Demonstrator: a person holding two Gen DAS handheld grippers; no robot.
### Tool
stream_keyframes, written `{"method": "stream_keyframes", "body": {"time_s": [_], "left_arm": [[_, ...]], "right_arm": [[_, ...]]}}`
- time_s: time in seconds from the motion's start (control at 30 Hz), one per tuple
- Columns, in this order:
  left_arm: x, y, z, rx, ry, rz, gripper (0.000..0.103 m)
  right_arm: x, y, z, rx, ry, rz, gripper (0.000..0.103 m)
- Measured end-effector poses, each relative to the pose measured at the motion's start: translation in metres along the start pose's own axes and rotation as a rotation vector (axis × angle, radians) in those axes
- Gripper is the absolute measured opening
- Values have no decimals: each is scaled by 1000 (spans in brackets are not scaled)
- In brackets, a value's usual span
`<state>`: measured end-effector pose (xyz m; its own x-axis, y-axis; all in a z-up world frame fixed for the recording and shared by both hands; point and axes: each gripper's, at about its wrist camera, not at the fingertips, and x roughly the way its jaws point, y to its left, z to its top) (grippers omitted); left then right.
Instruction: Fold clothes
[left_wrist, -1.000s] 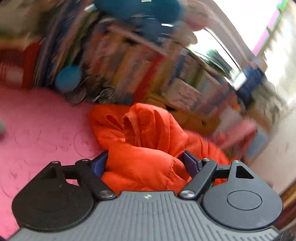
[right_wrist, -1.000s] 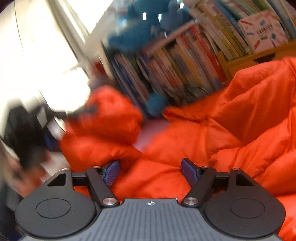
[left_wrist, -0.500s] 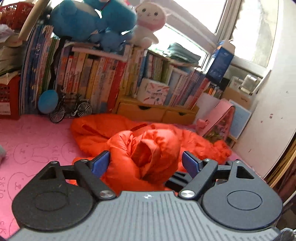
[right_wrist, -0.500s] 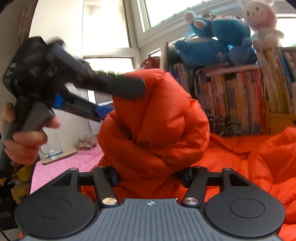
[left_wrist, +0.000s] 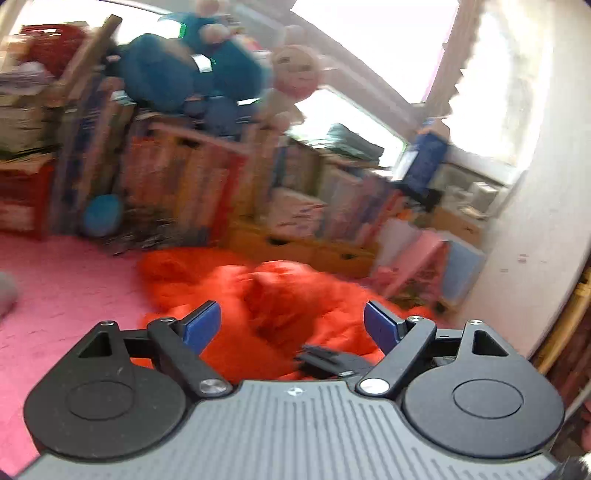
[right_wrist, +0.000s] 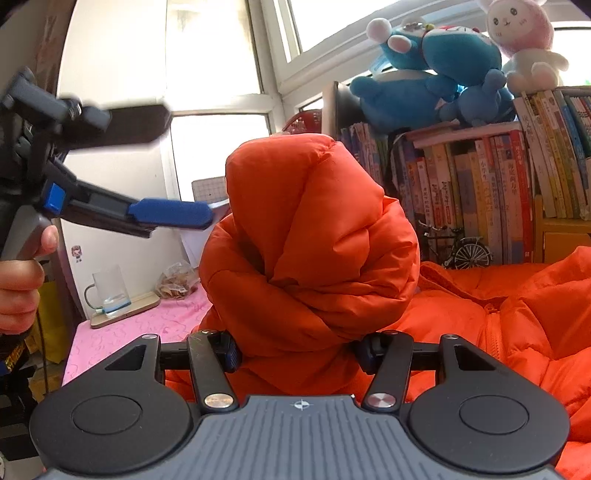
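Orange jacket (right_wrist: 314, 251) bunched upright — pinched by right claw (right_wrist: 299, 350).

On the mat (right_wrist: 122, 332) in front of you lies the jacket (right_wrist: 517, 325), spread toward its right side, with one bunched part (right_wrist: 306, 236) standing up between the fingers of your right gripper (right_wrist: 299, 354). Your left gripper (right_wrist: 155, 173) sits left of that bunch, apart from it, nothing between its fingers. Behind the jacket, along the mat's far edge, stands the bookshelf (right_wrist: 480, 192), with plush toys (right_wrist: 436, 70) on top and a model bicycle (right_wrist: 458, 247) before the books. A glass mug (right_wrist: 109, 291) rests on a board at the mat's far left corner.
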<state>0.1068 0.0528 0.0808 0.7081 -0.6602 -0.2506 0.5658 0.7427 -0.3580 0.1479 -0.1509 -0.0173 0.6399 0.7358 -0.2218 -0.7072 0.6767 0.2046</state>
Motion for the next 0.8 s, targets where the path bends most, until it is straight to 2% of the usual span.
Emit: {"method": "stream_keyframes", "body": {"time_s": [0.03,0.13,0.23,0.3,0.37,0.4,0.47,0.5,0.57,0.67,0.8], "left_arm": [[3,-5,-2,27,-13,-9,85],[22,-16,-6,80,19,46,85],[35,-16,-7,66,54,73,85],[38,-15,-4,42,44,72,76],[39,-11,0,-2,37,81,51],[40,-8,2,-26,34,87,45],[41,-1,6,-83,29,109,25],[40,3,7,-105,20,122,20],[38,11,10,-150,3,147,12],[27,22,18,-189,-52,192,8],[-6,42,39,-189,-151,328,6]], "right_arm": [[1,-1,1,2,1,0,57],[2,-1,0,5,6,1,57],[3,-1,0,7,10,2,57],[3,-1,0,9,14,3,57],[4,-2,-1,10,16,3,57],[4,-2,-1,12,15,2,57],[4,-3,-1,16,14,-1,57],[4,-3,-1,18,13,-3,57],[4,-4,-1,23,12,-6,57],[4,-5,-1,29,10,-12,59],[4,-7,-1,38,8,-19,60]]}}
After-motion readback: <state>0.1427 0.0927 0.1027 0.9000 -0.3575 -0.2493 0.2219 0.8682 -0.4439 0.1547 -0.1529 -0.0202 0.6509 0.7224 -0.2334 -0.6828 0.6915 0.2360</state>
